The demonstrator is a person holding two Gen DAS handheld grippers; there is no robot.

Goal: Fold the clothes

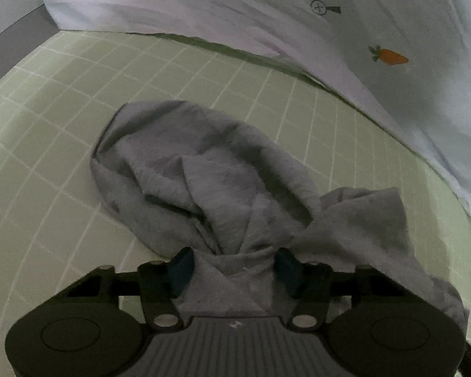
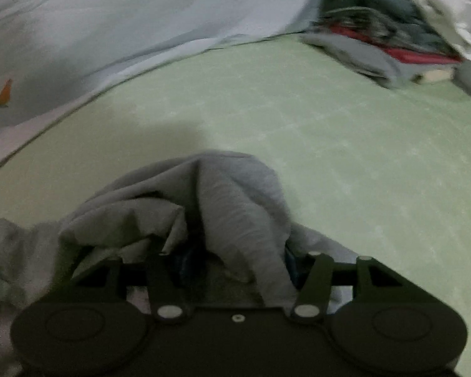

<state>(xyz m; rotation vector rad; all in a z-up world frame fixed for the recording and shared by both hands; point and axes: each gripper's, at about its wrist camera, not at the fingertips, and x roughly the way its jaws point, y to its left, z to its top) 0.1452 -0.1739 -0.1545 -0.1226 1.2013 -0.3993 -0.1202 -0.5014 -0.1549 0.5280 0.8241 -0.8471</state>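
Grey soft jersey garment (image 1: 204,169) sits crumpled on the pale green grid-lined sheet (image 1: 47,157), near the middle, a white carrot-print duvet (image 1: 392,56) bunched behind it. Not folded yet, nothing laid flat.

Left gripper (image 1: 234,267): a gathered wad of the grey fabric fills the gap between the blue pads, cloth pinched into a neck there, so I read it as clamped on the garment. The rest trails forward and off to the right of it.

Right gripper (image 2: 232,267): a thick fold of the same grey cloth runs down between the fingers, view is blurred. Right pad looks to be against the fold, left pad is mostly buried in shadow. Cannot tell whether it is pinching or just straddling.

Stack of mixed clothes with red in it (image 2: 392,37) sits far right at the back, well apart from the work.

My read of the step: spreading the garment out before the first fold. To do it well:
- confirm right grip before pulling, or the fold slips out
- both grips look like bunches, not edges; better to re-grip on a hem or seam corner
- draw hands apart, level, low over the sheet, so the cloth drags flat
- keep clear of the duvet edge
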